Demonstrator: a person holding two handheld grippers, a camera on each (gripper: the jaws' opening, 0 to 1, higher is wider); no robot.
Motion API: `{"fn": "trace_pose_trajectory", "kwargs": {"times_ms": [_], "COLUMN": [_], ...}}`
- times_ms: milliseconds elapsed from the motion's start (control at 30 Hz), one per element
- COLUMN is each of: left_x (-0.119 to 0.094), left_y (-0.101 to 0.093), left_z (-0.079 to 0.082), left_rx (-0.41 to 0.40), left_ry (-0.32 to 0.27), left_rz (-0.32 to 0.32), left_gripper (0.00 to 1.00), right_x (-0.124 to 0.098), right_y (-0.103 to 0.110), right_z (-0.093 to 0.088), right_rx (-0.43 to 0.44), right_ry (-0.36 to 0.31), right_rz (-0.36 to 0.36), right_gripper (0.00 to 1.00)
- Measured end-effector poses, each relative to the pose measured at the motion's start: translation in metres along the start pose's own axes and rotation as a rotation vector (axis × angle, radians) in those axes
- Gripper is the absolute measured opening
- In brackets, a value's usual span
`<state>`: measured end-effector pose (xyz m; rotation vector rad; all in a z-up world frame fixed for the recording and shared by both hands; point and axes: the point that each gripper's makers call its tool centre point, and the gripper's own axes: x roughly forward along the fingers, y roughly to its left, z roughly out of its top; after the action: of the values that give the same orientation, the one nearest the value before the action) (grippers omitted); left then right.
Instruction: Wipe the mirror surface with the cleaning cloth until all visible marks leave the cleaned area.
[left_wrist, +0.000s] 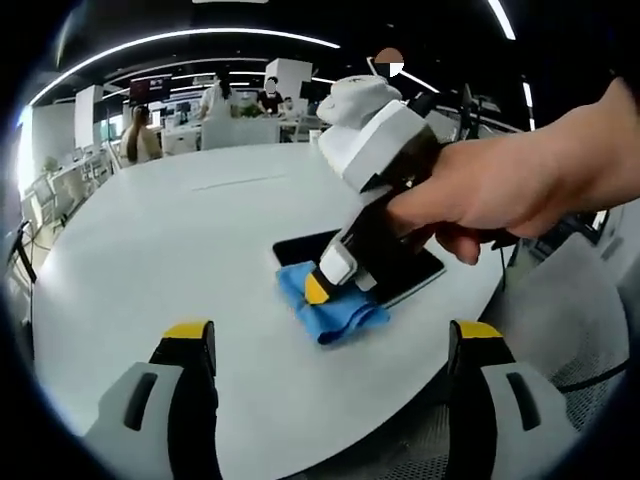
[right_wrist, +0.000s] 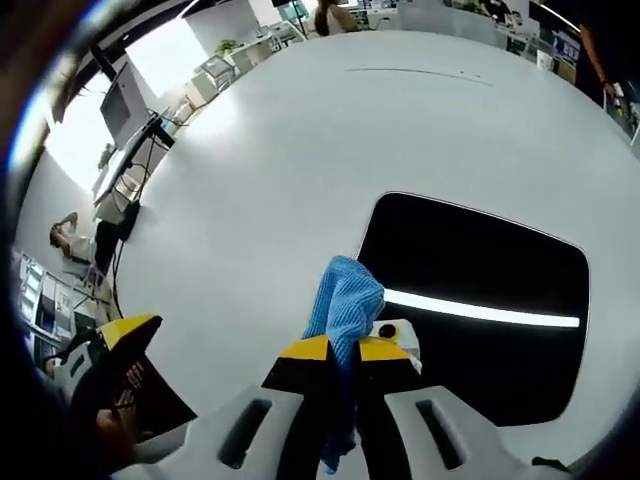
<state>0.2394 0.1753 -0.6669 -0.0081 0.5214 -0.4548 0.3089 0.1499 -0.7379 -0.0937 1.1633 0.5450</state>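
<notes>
near the desk's (left_wrist: 180, 230) edge closest to the person, a dark rectangular mirror (left_wrist: 420, 275) lies flat on the white round top; in the left gripper view a blue cleaning cloth (left_wrist: 330, 305) sits bunched at the mirror's corner, partly on the glass and partly on the bare desk; the right gripper (left_wrist: 335, 285) comes down onto it at a slant, held by a hand (left_wrist: 500, 190), its yellow-tipped jaws closed on the cloth; the left gripper (left_wrist: 335, 345) hangs apart from the mirror, above the desk's near edge, its two yellow-tipped jaws standing wide with nothing between them.

in the right gripper view the mirror (right_wrist: 470, 290) has rounded corners and reflects a bright strip of ceiling light across its lower part; the cloth (right_wrist: 345, 310) rises in a fold from between the right gripper's (right_wrist: 345, 350) jaws, which are narrow and pinch it, a tail of blue hanging down below them; the fold rests at the mirror's edge, touching the glass and the white desk (right_wrist: 300, 130) beside it; the left gripper (right_wrist: 110, 345) shows at the lower left, off the desk's rim.

beyond the far edge of the desk lie an office with other desks, monitors (right_wrist: 120, 100) and seated people (left_wrist: 140, 135); whether marks lie on the glass cannot be told.
</notes>
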Motion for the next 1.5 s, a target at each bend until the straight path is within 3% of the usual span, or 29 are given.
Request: {"fn": "trace_pose_trajectory", "kwargs": {"times_ms": [67, 167, 400, 1033, 1500], "left_x": [0.000, 0.000, 0.003, 0.005, 0.005], "left_y": [0.001, 0.002, 0.005, 0.007, 0.009], "left_z": [-0.001, -0.003, -0.005, -0.009, -0.009], "left_rx": [-0.006, -0.008, -0.010, -0.018, -0.020], "left_ry": [0.007, 0.016, 0.017, 0.023, 0.023], "left_rz": [0.004, 0.012, 0.018, 0.023, 0.028], "left_gripper": [0.94, 0.94, 0.93, 0.90, 0.90], "right_x": [-0.001, -0.001, 0.005, 0.030, 0.027], "right_y": [-0.002, -0.016, -0.025, -0.050, -0.053], "right_z": [0.001, 0.008, 0.024, 0.081, 0.079], "right_rx": [0.005, -0.058, -0.020, -0.029, -0.057], "right_ry": [0.002, -0.017, -0.010, -0.042, -0.027], "right_rz": [0.000, -0.043, -0.019, -0.018, -0.036], "right_gripper": [0.02, 0.02, 0.02, 0.02, 0.02]}}
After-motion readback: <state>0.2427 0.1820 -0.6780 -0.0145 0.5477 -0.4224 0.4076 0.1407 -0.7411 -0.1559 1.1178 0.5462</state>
